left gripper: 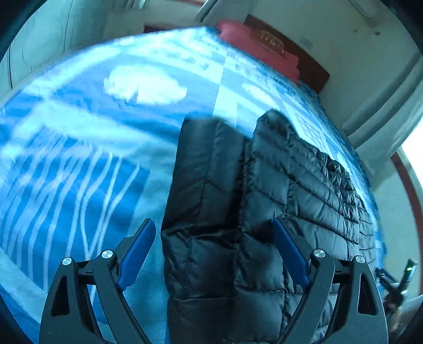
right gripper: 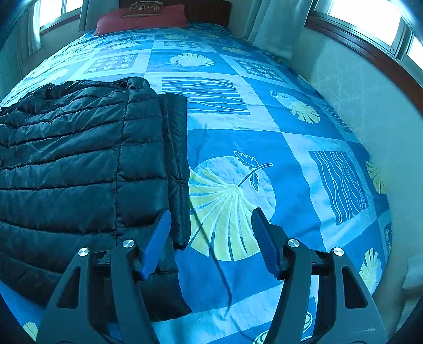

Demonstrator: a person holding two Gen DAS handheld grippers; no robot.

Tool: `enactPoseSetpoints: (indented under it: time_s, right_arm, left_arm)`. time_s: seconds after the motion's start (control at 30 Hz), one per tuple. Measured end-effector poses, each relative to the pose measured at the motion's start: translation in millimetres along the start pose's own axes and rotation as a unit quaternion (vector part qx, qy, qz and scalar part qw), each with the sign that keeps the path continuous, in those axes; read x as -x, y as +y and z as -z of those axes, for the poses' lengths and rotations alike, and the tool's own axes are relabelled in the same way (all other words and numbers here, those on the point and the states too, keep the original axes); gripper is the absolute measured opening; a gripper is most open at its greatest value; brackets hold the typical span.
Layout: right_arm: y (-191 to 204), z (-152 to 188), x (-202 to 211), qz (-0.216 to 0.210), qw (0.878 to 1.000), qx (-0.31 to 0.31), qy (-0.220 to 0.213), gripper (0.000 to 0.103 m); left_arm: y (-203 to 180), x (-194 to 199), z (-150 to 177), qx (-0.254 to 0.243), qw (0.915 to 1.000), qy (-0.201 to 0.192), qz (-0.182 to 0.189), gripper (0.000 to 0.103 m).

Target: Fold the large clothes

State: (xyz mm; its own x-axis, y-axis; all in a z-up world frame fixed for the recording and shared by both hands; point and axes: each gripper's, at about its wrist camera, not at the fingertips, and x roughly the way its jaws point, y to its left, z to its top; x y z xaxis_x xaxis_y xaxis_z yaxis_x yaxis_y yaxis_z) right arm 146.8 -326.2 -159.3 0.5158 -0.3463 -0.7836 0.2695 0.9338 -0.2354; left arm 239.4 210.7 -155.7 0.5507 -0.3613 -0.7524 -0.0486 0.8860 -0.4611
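Observation:
A black quilted puffer jacket lies on the blue patterned bed cover, with a sleeve folded lengthwise along its edge. My left gripper hovers over the jacket's near end, wide open. The folded sleeve sits between its blue pads, which do not press on it. In the right wrist view the jacket fills the left side. My right gripper stands open at the jacket's right edge. Its left finger is over the folded sleeve strip and its right finger is over bare bed cover.
A red pillow lies at the head of the bed. A thin dark cord runs across the cover under the right gripper. A pale wall borders the bed's right side, with windows above. A dark device with a green light shows at the right edge.

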Motion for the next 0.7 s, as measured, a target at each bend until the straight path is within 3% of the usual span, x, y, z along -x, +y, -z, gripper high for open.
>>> enactPoseSetpoints:
  time_s: [0.07, 0.33, 0.57, 0.7]
  right_arm:
    - [0.2, -0.9, 0.0, 0.001, 1.000, -0.002, 0.000, 0.063]
    - [-5.5, -2.5, 6.1, -0.012, 1.000, -0.020, -0.003, 0.063]
    - [-11.7, -1.9, 10.4, -0.032, 0.999, -0.043, -0.003, 0.063]
    - [-13.7, -2.3, 17.5, -0.039, 0.998, -0.048, -0.011, 0.063]
  left_arm:
    - [3.2, -8.2, 0.4, 0.013, 0.9989, 0.028, 0.036, 0.088]
    - [-2.2, -10.0, -5.5, -0.003, 0.9976, 0.046, 0.052, 0.088]
    - [-10.0, -19.0, -6.0, -0.033, 0.9981, 0.050, 0.013, 0.088]
    - [-12.6, -20.1, -8.8, -0.024, 0.9983, 0.052, -0.005, 0.089]
